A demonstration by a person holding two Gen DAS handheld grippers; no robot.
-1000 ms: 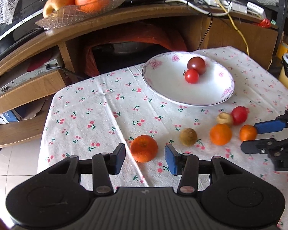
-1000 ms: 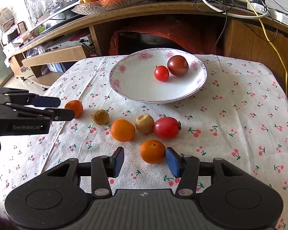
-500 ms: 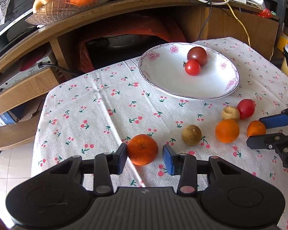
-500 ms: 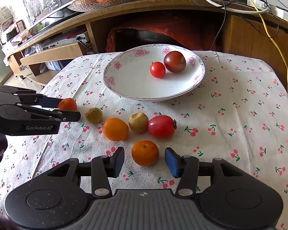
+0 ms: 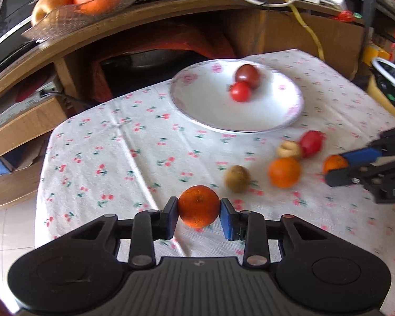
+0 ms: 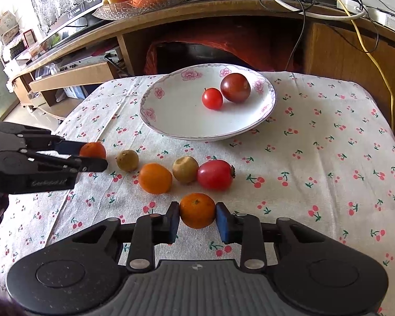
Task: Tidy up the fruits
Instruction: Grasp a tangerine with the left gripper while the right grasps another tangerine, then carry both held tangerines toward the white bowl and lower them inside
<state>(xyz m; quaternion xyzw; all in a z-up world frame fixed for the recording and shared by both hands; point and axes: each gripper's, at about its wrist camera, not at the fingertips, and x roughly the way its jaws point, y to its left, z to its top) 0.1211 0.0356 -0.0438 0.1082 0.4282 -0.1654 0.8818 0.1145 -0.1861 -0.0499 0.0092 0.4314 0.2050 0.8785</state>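
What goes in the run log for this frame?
left gripper: shut on left mandarin | right gripper: shut on right mandarin | plate: two tomatoes

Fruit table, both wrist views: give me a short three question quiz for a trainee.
1. True or false: the left claw is shut on an orange fruit.
2. How many tomatoes lie in the flowered plate?
3. What does the right claw grip? A: a mandarin. B: the red tomato on the cloth. C: nothing.
Key: 1 true; 2 two; 3 A.
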